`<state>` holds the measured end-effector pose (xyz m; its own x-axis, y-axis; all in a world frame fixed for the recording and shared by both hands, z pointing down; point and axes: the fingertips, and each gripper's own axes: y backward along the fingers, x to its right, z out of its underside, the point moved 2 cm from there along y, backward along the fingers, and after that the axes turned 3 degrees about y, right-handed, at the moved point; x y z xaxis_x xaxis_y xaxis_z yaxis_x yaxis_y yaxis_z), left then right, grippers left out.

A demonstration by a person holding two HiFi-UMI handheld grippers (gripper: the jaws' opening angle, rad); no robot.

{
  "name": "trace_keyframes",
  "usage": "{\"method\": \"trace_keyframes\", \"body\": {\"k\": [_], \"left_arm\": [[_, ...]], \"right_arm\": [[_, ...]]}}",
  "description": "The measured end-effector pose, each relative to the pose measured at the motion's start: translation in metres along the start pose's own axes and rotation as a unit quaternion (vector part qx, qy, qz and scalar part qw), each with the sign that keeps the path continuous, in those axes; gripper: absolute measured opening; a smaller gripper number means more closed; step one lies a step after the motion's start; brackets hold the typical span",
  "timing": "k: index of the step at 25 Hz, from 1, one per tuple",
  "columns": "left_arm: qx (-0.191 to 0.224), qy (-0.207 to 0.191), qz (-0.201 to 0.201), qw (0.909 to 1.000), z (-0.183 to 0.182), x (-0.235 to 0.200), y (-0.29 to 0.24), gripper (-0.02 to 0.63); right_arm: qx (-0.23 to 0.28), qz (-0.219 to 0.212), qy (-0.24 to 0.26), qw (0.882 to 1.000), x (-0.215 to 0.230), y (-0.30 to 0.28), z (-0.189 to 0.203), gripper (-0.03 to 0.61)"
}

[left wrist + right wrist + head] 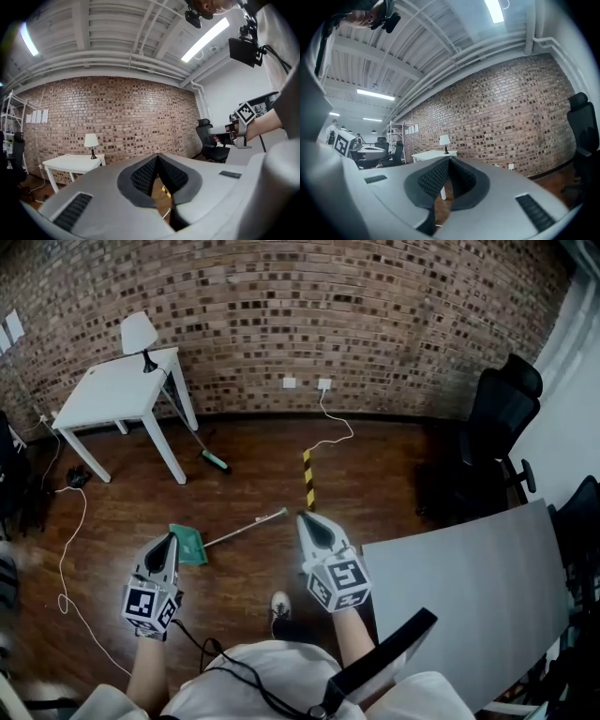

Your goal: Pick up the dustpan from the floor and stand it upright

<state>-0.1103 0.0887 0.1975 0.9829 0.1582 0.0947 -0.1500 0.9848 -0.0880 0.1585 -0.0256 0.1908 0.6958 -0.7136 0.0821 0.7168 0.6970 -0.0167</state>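
I find the dustpan [190, 546] lying flat on the wooden floor [122, 521], green pan toward me and to the left, its pale handle running from the pan up and to the right. It has not been stood upright. The left tool [172, 536] is held level, and in the head view its tip overlaps the left edge of the dustpan. Its own view shows the jaws pressed together at the tips with nothing between them, only floor visible through the gap lower down. The right tool [303, 516] is also level, its tip just right of the far end of the dustpan's handle. Its jaws are likewise pressed together and empty. Whether either tool touches the dustpan I cannot tell from the head view. Beyond the dustpan and to its left stands a white counter [103, 399] carrying a lamp [139, 334], with a broom [195, 435] leaning against it, green head on the floor. Beyond the handle's end a yellow-and-black strip [307, 479] lies on the floor. Well to the right of the dustpan stands a black office chair [502, 418].
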Motion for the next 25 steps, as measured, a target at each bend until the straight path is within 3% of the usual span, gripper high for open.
{"method": "trace_keyframes", "body": {"k": [7, 25], "left_arm": [[0.006, -0.012, -0.025, 0.9996, -0.026, -0.024, -0.071, 0.003], [-0.003, -0.004, -0.023, 0.9997, -0.019, -0.067, -0.099, 0.003]], "right_arm": [[0.005, -0.002, 0.010, 1.000, 0.065, -0.061, -0.023, -0.017], [0.000, -0.005, 0.005, 1.000, 0.055, -0.115, -0.023, -0.016]]}}
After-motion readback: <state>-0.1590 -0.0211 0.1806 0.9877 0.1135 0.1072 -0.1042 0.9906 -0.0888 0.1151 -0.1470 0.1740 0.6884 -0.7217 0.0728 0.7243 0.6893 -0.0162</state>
